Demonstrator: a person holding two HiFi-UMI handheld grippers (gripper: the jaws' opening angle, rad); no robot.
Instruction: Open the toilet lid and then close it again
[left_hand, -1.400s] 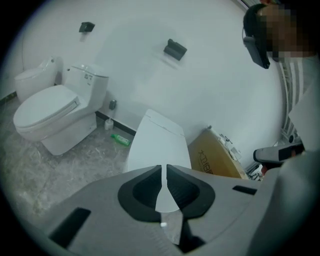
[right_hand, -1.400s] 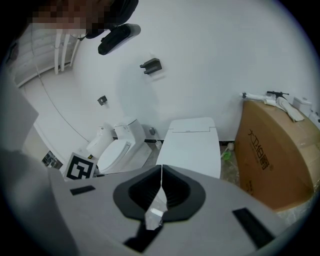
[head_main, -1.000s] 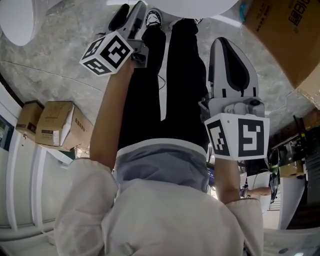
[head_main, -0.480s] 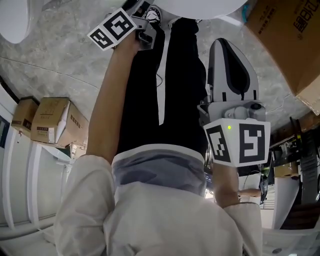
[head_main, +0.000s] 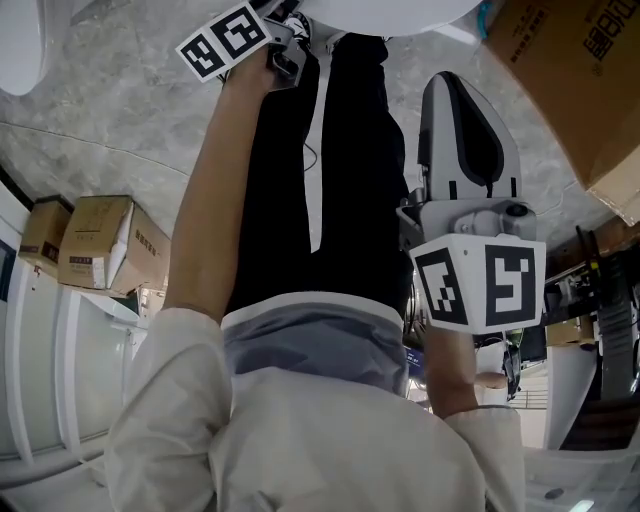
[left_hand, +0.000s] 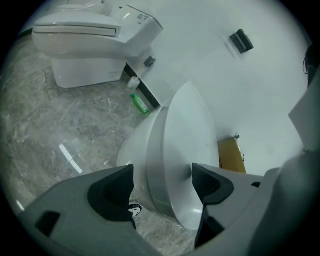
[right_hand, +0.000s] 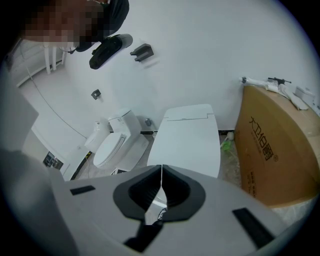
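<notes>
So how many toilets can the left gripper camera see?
2. The near toilet is just ahead of the left gripper; the far toilet stands by the wall at upper left. Others may be out of frame.

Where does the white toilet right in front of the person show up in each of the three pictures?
Head view: toilet, only its rim at the top edge, centre.
Left gripper view: toilet, centre, tilted, framed by the open left hand-held gripper.
Right gripper view: toilet, centre, lid down, above the shut right hand-held gripper.
Shared landmark: brown cardboard box, right of it in every picture.
</notes>
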